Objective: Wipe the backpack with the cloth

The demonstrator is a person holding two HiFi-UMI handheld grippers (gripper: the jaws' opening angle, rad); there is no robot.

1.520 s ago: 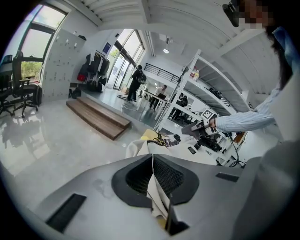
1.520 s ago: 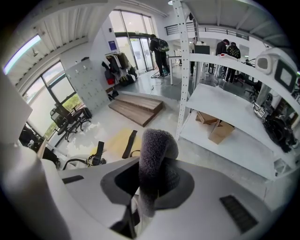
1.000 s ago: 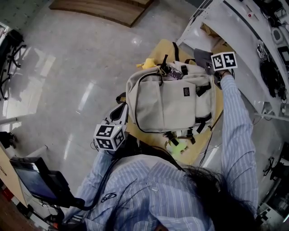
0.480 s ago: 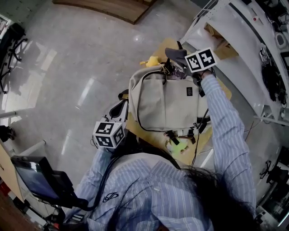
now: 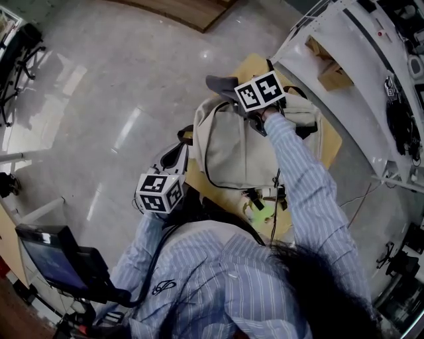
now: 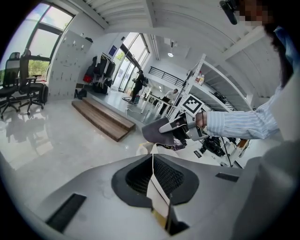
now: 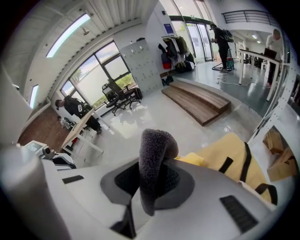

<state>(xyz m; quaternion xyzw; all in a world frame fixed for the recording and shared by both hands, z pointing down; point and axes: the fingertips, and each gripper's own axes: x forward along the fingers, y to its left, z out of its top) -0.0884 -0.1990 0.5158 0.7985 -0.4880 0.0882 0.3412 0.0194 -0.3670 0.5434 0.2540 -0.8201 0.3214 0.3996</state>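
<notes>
A glossy pale grey floor (image 5: 99, 99) is seen below, with a wooden platform (image 5: 179, 8) at its far edge, and a small yellow-topped counter (image 5: 331, 142) is set on it. At the left, the left hand-held gripper (image 5: 177, 155) is held low against the near left edge of the backpack (image 5: 238, 145). Its jaws are seen closed in its own view (image 6: 153, 164), with a thin pale fold pinched between them that appears to be the bag's edge material. The backpack is stood on the counter, most of which is covered by it. It is made of beige cloth with a large front pocket outlined by a dark line, black straps are hung from its sides, and a black handle is shown at its top. A lime-green object (image 5: 258, 213) is laid on the counter just beside its near edge. Further right, the right hand-held gripper (image 5: 237, 89) is held by a striped sleeve (image 5: 298, 179) over the top of the bag. Its jaws (image 7: 143, 187) are clamped on the cloth (image 7: 157, 145), a dark grey fleecy piece that is folded over and stands up past the jaw tips. In the head view the cloth (image 5: 220, 83) is seen at the bag's upper left corner. Whether it touches the bag cannot be told. A white frame (image 5: 344, 53) is stood at the far right.
</notes>
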